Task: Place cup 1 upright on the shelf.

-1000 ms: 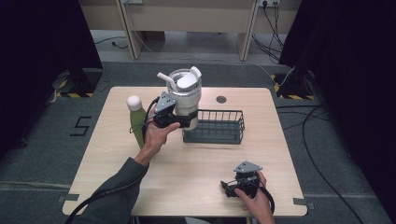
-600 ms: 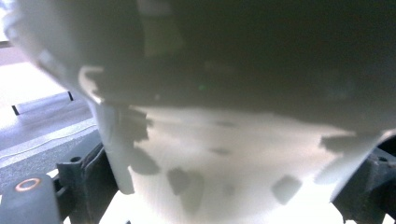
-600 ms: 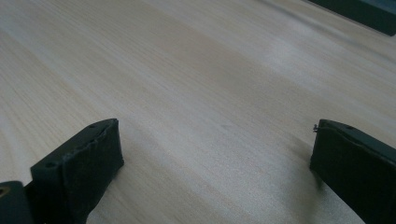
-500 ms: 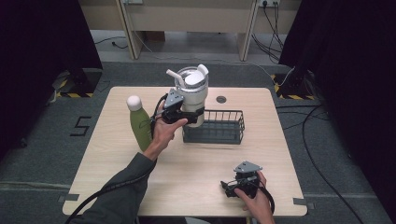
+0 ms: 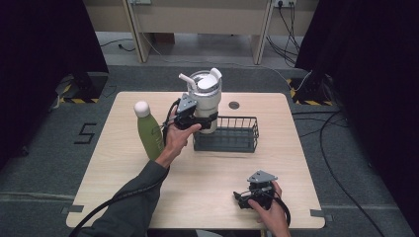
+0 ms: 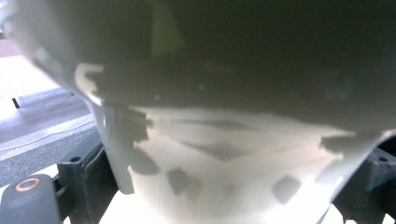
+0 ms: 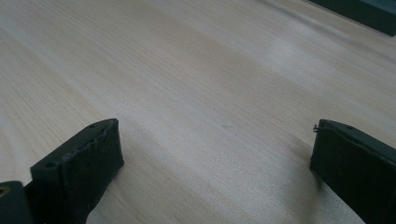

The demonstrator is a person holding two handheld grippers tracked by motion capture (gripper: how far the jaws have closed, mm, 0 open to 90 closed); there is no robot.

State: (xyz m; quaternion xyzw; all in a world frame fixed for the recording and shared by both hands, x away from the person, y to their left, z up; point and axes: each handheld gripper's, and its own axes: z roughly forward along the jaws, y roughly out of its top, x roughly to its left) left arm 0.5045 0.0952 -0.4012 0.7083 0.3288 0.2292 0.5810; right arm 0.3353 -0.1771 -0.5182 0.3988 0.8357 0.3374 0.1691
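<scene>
A white tumbler (image 5: 207, 96) with a lid and a straw is upright at the left end of the dark wire basket (image 5: 232, 140). My left gripper (image 5: 197, 118) is shut on its lower body from the left. Whether its base touches the basket I cannot tell. The left gripper view has the tumbler's pale wall (image 6: 224, 163) close up between the two jaws. My right gripper (image 5: 242, 200) rests near the table's front right, held by a hand. Its jaws stand wide open over bare wood (image 7: 187, 70) with nothing between them.
A green bottle (image 5: 148, 131) with a white cap stands upright left of my left hand. A small dark round hole (image 5: 234, 104) lies in the wooden table (image 5: 123, 187) behind the basket. Cables trail on the floor to the right.
My left gripper has carried the tumbler to the right, away from the green bottle and over the basket's left end. The right gripper has stayed put.
</scene>
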